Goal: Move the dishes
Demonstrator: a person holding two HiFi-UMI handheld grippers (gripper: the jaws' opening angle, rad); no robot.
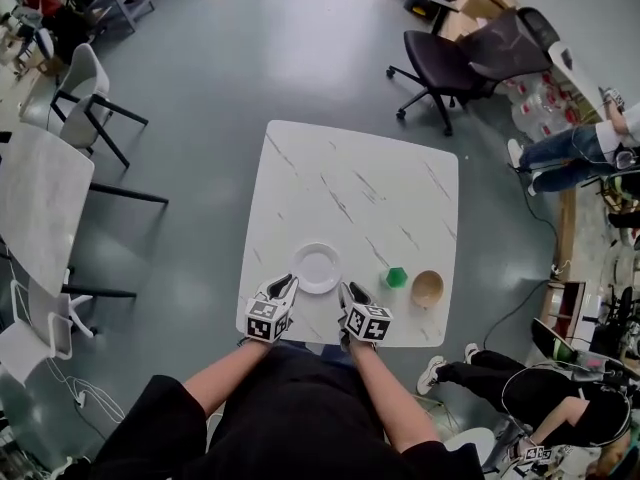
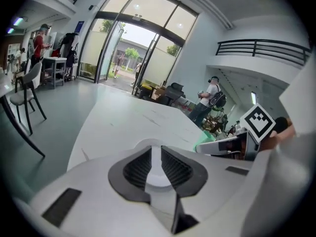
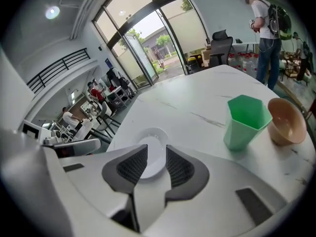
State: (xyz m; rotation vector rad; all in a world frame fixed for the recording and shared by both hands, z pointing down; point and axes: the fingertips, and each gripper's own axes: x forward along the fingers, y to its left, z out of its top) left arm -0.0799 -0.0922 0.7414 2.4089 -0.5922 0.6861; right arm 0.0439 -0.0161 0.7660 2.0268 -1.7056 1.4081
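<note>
Far left, a white chair (image 1: 78, 86) stands on the grey floor, well clear of the white marble-look table (image 1: 350, 183). At the table's near edge, the left gripper (image 1: 288, 285) angles down, its tips just beside the near-left rim of the white plate (image 1: 317, 266). The left gripper view shows its jaws a narrow slit apart, nothing pinched, with only the plate's pale surface showing through the gap. The plate itself lies flat on the tabletop, close to the near edge, between the two grippers.

Now to the right gripper (image 1: 350, 291): it sits just beside the plate's near-right rim. Its jaws are parted and empty too, and the right gripper view shows the plate framed beyond them, untouched.

Further right, a green cup (image 1: 397, 277) with faceted sides stands upright. Near it, but apart, is a tan bowl (image 1: 427, 288), right side up near the table's right corner. Beyond the far corner is a black office chair (image 1: 470, 56).
</note>
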